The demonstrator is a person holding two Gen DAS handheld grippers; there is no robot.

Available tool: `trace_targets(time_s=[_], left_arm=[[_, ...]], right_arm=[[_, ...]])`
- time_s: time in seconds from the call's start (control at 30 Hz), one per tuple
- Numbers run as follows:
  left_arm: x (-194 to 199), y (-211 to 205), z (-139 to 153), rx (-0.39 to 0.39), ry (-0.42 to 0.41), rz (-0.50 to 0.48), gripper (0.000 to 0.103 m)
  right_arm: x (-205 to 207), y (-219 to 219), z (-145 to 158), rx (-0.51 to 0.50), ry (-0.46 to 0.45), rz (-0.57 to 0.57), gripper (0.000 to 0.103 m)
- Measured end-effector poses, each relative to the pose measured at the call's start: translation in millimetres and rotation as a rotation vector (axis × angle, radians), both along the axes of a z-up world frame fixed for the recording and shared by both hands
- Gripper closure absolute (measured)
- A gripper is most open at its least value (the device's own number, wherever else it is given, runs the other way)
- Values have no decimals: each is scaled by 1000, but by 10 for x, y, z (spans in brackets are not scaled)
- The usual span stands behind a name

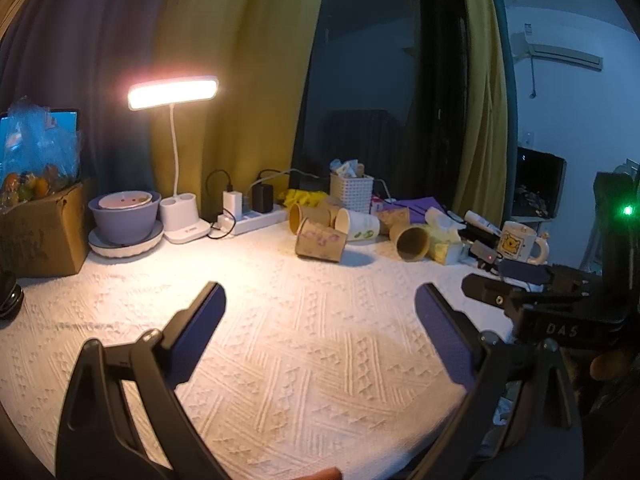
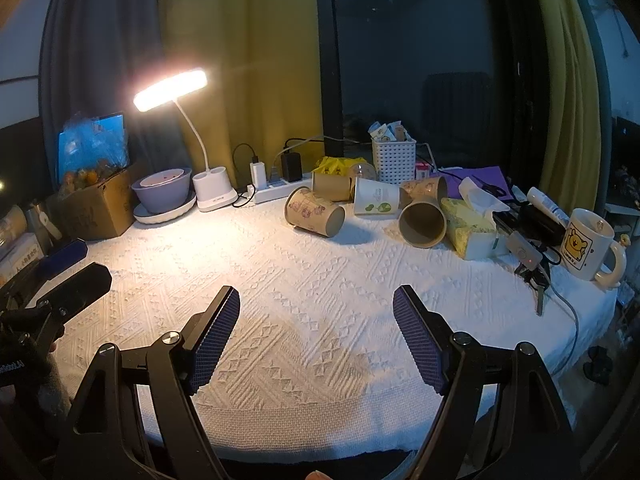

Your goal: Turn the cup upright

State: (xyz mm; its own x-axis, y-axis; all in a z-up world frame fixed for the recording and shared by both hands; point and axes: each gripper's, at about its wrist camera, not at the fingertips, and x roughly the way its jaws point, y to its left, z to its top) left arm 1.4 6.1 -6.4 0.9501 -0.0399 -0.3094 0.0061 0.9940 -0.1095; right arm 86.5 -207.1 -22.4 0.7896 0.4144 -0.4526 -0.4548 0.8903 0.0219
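Note:
Several paper cups lie on their sides at the back of the white tablecloth. The nearest is a brown printed cup (image 1: 320,243) (image 2: 314,217), lying with its base toward the left. A plain brown cup (image 1: 410,242) (image 2: 422,220) lies with its mouth facing me. A white cup with green print (image 1: 357,225) (image 2: 376,197) lies between them. My left gripper (image 1: 320,300) is open and empty, well short of the cups. My right gripper (image 2: 316,300) is open and empty too; it also shows at the right of the left wrist view (image 1: 516,280).
A lit desk lamp (image 2: 172,89), a purple bowl on a plate (image 2: 162,192), a cardboard box (image 2: 98,208) and a power strip (image 2: 276,192) line the back left. A white basket (image 2: 394,160), tissue pack (image 2: 468,226), bear mug (image 2: 588,246) and keys (image 2: 532,268) stand right.

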Motion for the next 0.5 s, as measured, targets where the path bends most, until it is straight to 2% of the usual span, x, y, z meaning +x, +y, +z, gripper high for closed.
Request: trace_targets(time_s=[0.5], left_arm=[[-1,-26,-1,2,3,-32,7]], right_arm=[[7,-17,-41,4,6,-3,22]])
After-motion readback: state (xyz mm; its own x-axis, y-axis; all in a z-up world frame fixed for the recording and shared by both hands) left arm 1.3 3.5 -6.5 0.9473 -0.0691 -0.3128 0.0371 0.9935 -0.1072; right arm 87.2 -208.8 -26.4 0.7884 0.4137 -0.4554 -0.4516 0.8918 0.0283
